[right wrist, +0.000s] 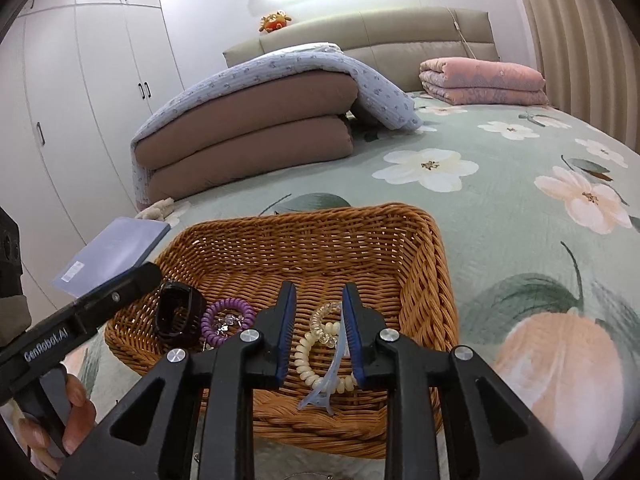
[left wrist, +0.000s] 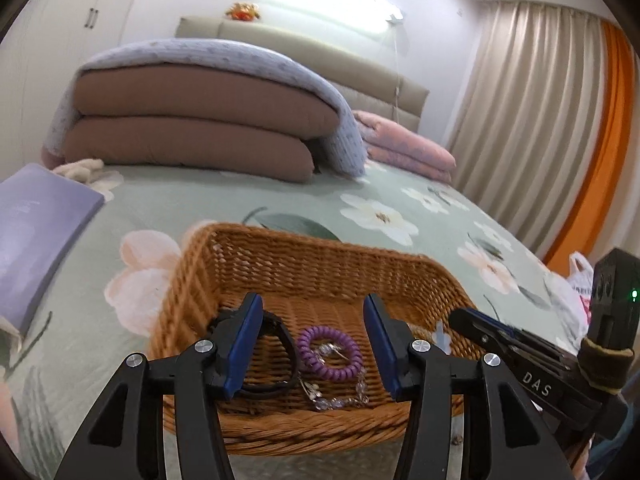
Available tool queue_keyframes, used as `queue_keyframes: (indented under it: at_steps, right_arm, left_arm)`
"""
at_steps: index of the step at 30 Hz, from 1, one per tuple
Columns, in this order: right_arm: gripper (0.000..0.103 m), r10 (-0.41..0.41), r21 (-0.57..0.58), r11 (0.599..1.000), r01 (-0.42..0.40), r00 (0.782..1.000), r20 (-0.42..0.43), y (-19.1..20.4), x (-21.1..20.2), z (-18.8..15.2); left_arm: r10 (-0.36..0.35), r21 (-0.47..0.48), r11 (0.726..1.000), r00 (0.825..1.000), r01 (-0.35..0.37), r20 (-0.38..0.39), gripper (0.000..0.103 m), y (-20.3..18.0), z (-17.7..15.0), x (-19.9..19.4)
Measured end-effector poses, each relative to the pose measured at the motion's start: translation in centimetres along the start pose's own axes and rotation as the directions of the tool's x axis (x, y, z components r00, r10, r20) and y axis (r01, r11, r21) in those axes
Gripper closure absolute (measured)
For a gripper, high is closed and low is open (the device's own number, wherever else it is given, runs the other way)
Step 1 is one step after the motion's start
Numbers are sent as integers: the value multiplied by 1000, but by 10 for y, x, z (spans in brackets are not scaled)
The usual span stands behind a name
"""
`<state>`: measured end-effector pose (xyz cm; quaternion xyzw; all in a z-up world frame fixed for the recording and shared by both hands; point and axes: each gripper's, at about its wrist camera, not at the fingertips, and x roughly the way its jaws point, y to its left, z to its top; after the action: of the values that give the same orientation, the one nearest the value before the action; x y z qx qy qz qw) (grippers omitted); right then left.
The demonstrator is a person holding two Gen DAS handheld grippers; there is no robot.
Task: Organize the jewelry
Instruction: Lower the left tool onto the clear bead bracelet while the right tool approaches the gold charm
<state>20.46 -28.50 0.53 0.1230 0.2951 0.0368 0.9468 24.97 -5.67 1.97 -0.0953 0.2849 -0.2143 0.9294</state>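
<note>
A wicker basket (left wrist: 320, 248) (right wrist: 304, 216) sits on the flowered bedspread. In its left part lie a black band (left wrist: 294, 356) (right wrist: 176, 316), a purple spiral hair tie (left wrist: 330, 354) (right wrist: 228, 320) and a crystal bead bracelet (left wrist: 340, 400). My left gripper (left wrist: 313, 300) hovers open over these, pads touching nothing. In the right part lie a cream spiral tie (right wrist: 308, 360), a clear spiral tie (right wrist: 326, 320) and a translucent hair clip (right wrist: 328, 380). My right gripper (right wrist: 319, 287) stands open above them, the clip lying loose close to its right finger.
A purple book (left wrist: 36, 232) (right wrist: 116, 252) lies left of the basket. Folded brown quilts (left wrist: 200, 120) and a pink blanket (left wrist: 404, 144) are stacked at the bed's far end. A plastic bag (left wrist: 576, 280) sits at the right edge. A hand (right wrist: 76, 412) holds the left gripper's handle.
</note>
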Motion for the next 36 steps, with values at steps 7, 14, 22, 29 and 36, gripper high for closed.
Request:
queue_keyframes:
  at_steps: [7,14,22,29,36]
  right_arm:
    - [76,8,-19,1000,-8,999,30,7,-28,-3]
    - [76,79,-53,996,-75,995,66,19,-91,-30]
    - [76,79,-147,986,-79,997,-9,43,-95,-74]
    - [76,102,-130,985,-113,990,-93,35,-70,-82]
    - [76,121,-135,980,-143,980,-159,37,-56,-88]
  left_arm:
    - [-35,-32,999,999,35,25,49,2,6,-41]
    - [-61,-11,998,997,62,38,49,12,-13,-111]
    - [-50,-36,998,996,47,-80,49,37,-59,-109]
    - [14,-99,994,977,-36,-211,49,67,-79,-87]
    - [132,-58,987,953,-153,-272,49,70,-92,-77]
